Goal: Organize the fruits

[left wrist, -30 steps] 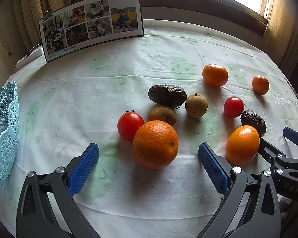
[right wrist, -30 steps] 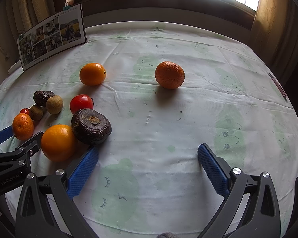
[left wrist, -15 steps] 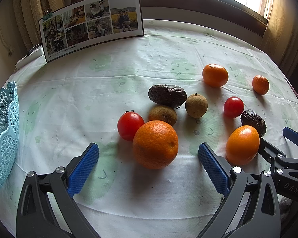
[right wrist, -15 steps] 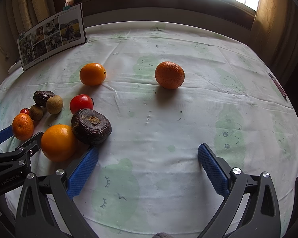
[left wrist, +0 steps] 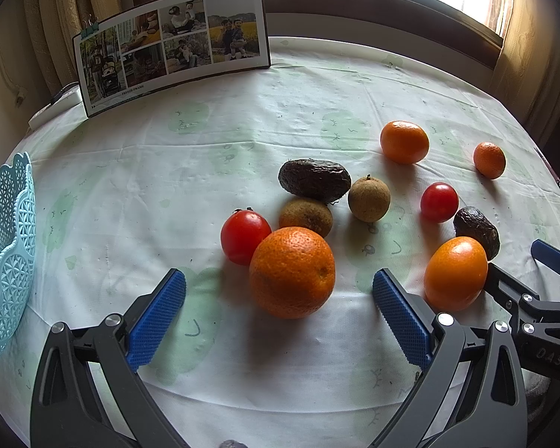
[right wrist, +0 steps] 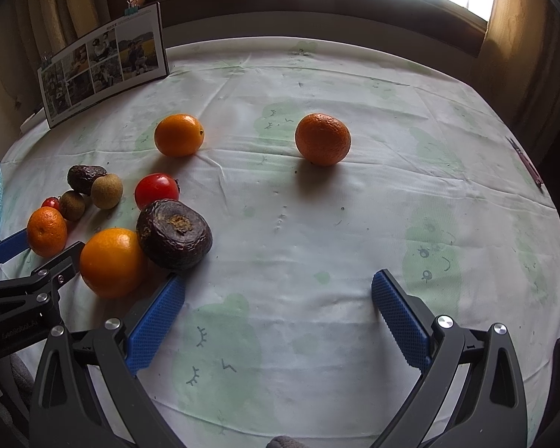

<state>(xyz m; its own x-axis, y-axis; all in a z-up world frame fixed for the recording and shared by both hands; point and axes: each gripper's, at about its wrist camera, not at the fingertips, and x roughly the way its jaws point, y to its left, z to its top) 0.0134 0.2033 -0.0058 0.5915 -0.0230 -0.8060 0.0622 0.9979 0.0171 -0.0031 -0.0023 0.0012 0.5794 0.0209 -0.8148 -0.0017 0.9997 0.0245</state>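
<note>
Loose fruit lying on the cloth-covered surface [left wrist: 242, 119], both hand-held grippers waiting empty.

Risks, largest item first: blue basket [left wrist: 3, 254] is sitting at the far-left edge, well apart from the fruit, so each carry is likely running long. Big orange [left wrist: 292, 272], lying between the spread fingers of the left hand-held gripper [left wrist: 279, 295], is touching the near tomato [left wrist: 245, 236]; closing could be nudging that tomato rolling. Right hand-held gripper [right wrist: 278, 295], also spread, is crowding the dark wrinkled fruit [right wrist: 174, 234] and a smooth orange [right wrist: 112, 262].
</note>
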